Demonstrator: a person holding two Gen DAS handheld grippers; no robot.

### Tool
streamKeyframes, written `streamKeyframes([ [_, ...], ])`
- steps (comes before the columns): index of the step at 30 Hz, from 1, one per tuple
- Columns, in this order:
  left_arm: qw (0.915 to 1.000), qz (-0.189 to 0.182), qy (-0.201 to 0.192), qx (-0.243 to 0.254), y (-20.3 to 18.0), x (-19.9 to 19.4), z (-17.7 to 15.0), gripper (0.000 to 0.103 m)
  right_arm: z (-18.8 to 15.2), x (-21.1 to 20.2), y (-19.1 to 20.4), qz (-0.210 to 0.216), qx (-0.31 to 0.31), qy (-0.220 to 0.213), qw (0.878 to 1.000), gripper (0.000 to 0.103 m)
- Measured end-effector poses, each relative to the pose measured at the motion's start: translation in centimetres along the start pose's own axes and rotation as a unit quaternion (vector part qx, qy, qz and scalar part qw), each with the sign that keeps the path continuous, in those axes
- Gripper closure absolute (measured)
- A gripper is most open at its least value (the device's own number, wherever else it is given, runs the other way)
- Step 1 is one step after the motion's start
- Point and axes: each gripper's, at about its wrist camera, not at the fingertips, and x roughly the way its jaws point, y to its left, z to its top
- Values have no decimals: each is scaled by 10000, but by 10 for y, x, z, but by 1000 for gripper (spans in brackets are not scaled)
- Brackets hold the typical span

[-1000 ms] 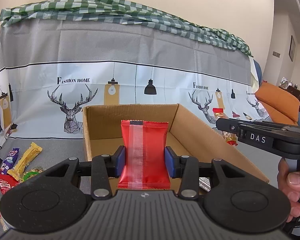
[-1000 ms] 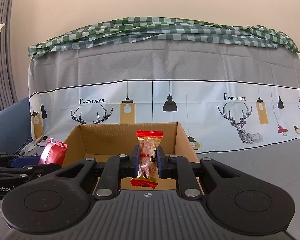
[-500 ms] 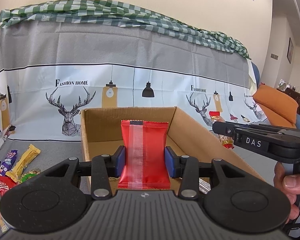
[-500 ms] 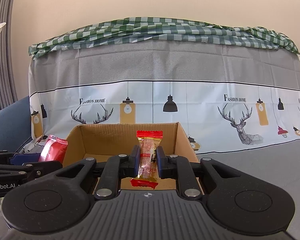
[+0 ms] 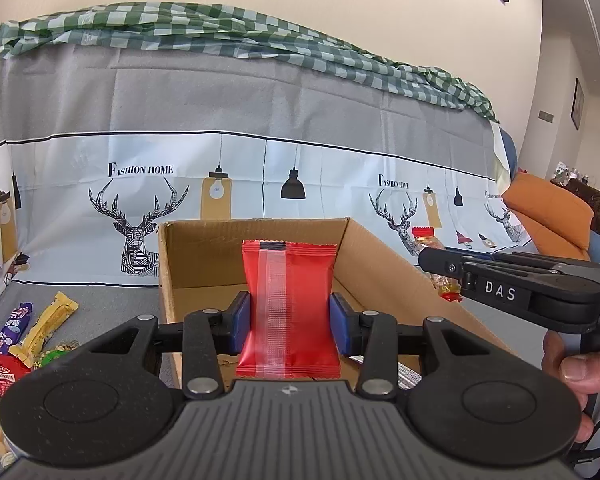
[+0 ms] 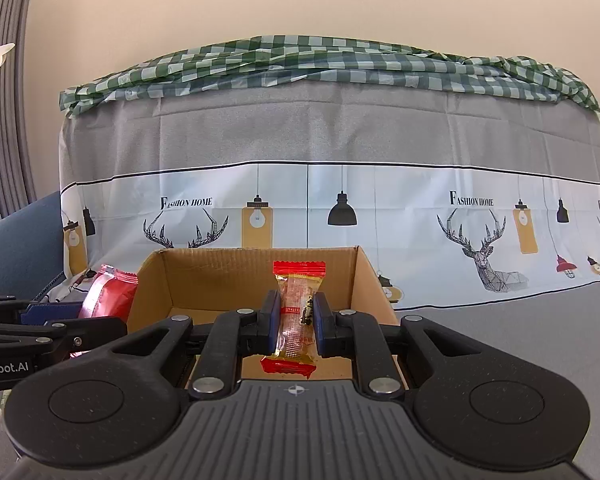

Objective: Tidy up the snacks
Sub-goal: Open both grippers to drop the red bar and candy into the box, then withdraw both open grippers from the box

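My left gripper (image 5: pixel 289 322) is shut on a red snack packet (image 5: pixel 289 304) held upright over the near edge of an open cardboard box (image 5: pixel 384 256). My right gripper (image 6: pixel 296 320) is shut on a small clear candy with red ends (image 6: pixel 297 312), upright in front of the same box (image 6: pixel 236 276). In the left wrist view the right gripper (image 5: pixel 440 258) comes in from the right with the candy (image 5: pixel 430 240), a hand on its handle. In the right wrist view the left gripper (image 6: pixel 52 322) and red packet (image 6: pixel 108 292) sit at the left. A silvery wrapper (image 5: pixel 408 372) lies inside the box.
Several loose snacks lie on the grey cloth left of the box, among them a yellow bar (image 5: pixel 46 326), a purple packet (image 5: pixel 16 322) and a red packet (image 5: pixel 2 372). A sofa back draped with a deer-print cloth (image 5: pixel 260 168) rises behind. An orange cushion (image 5: pixel 548 216) is far right.
In the left wrist view the scene has shifted slightly, and the right gripper with its candy sits a little lower at the right. Both grips are unchanged.
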Motion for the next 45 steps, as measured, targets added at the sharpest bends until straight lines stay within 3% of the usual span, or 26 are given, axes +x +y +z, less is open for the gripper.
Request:
streamKeyframes([
  [18,9999,-152,-64,-7,-1,-2,1,56,0,2,-1,69,-40,32,10000,85],
  [20,9997,-228,-33,-22,-2,-2,1,52,0,4,-1,95,-32,111,9999,82],
  [22,9997,-224,-34,44,-4,-2,1,47,0,5,-1,81,-66,102,9999,69],
  [24,9997,-222,-33,65,-5,-2,1,47,0,3,0,57,-89,56,9999,63],
  [29,9998,-168,-56,28,-2,-2,2,48,1,5,-1,82,-85,84,9999,63],
  [41,9999,147,64,1,23,-26,-1,72,3,4,16,226,68,66,9997,62],
  [45,9990,384,173,-172,44,-44,-1,75,5,1,33,367,222,35,9991,62],
])
